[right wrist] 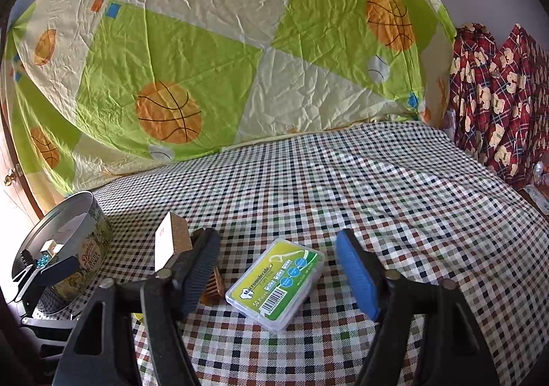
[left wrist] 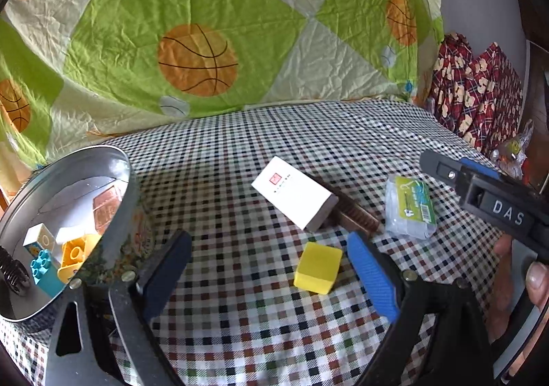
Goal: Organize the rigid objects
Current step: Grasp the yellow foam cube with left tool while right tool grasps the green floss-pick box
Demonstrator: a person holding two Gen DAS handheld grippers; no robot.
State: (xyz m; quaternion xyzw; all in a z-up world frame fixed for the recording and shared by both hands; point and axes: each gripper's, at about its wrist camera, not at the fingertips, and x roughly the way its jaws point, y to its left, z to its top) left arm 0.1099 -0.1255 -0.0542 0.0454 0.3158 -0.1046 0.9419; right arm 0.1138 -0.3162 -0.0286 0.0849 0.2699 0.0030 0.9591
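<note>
Item: yellow plastic cube (left wrist: 318, 267) on checked cloth, between the wide-open, empty left gripper (left wrist: 271, 269); right gripper (right wrist: 278, 269) open astride clear floss-pick box (right wrist: 276, 281); centre pads before closing.

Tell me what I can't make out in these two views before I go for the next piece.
- Comb: left wrist view, mostly under the white box; right wrist view, behind the right gripper's finger.
- Yellow block: right wrist view, hidden behind that gripper's frame.
- Tin contents: left wrist view, cut off by the picture edge; right wrist view, too small.
- White box print: too small in both.
</note>
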